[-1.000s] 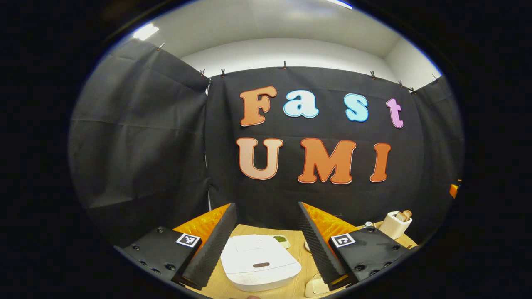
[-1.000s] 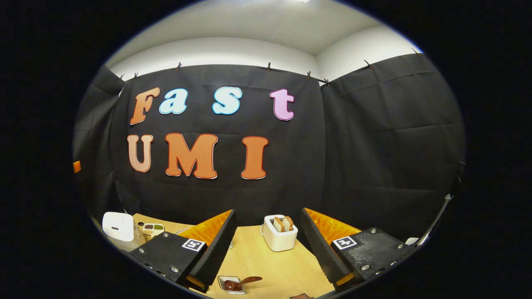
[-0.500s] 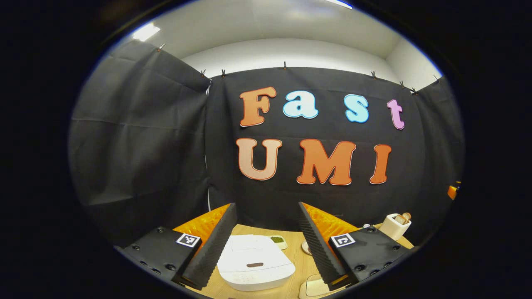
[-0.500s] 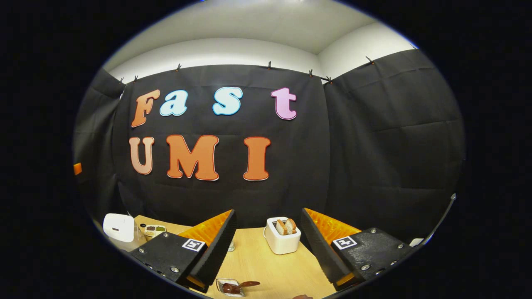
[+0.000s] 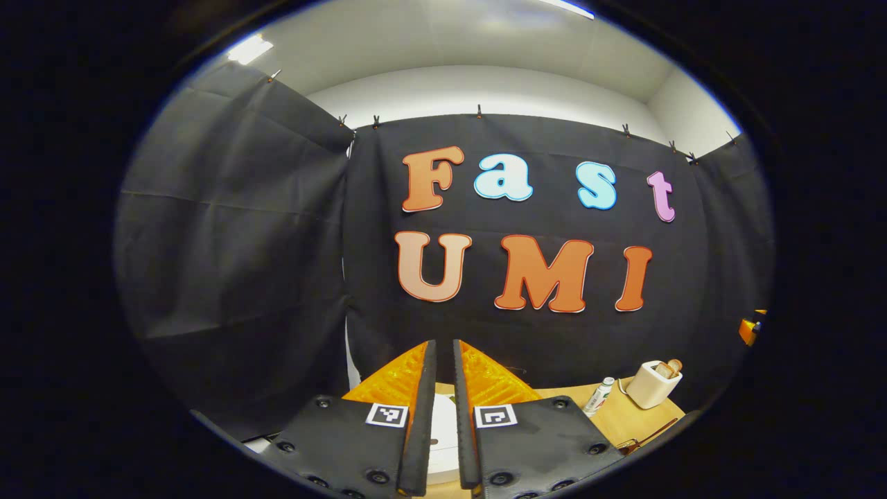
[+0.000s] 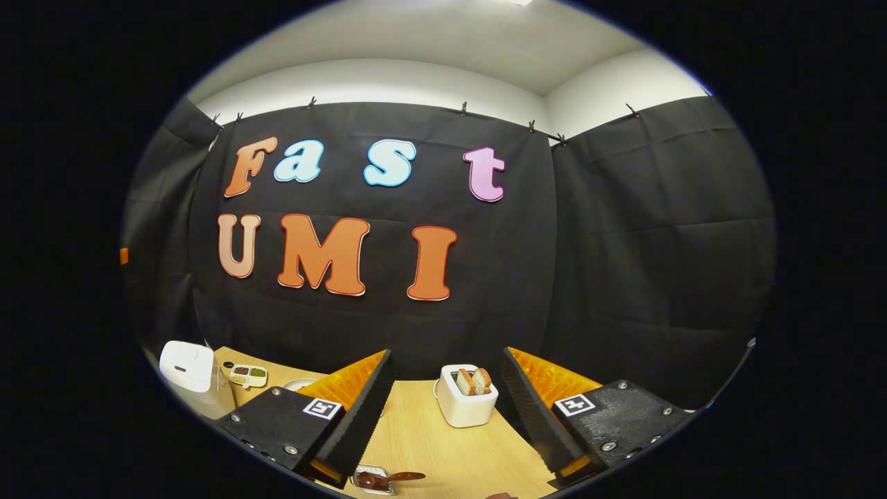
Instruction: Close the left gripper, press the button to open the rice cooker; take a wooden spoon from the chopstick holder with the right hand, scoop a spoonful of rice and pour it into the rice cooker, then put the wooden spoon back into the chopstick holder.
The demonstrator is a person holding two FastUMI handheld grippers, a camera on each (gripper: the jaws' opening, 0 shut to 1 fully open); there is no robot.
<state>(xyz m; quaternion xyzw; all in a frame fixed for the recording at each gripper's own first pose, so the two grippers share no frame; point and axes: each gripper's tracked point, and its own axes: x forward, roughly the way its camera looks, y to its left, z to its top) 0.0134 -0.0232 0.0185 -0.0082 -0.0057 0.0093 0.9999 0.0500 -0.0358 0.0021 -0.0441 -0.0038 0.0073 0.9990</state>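
My left gripper is shut, its fingers side by side with only a thin slit and nothing held. Through that slit a strip of the white rice cooker shows just below and ahead. In the right gripper view the same rice cooker stands closed at the table's far left. My right gripper hangs open and empty above the wooden table. A small clear tray with a dark brown spoon lies below its left finger.
A white toaster with two bread slices stands ahead between the right gripper's fingers; it also shows at the right as toaster. A small bottle lies beside it. A divided dish of grains sits near the cooker.
The left gripper's fingers have gone from wide open to shut, now covering most of the rice cooker. The right gripper stayed open and shifted only slightly.
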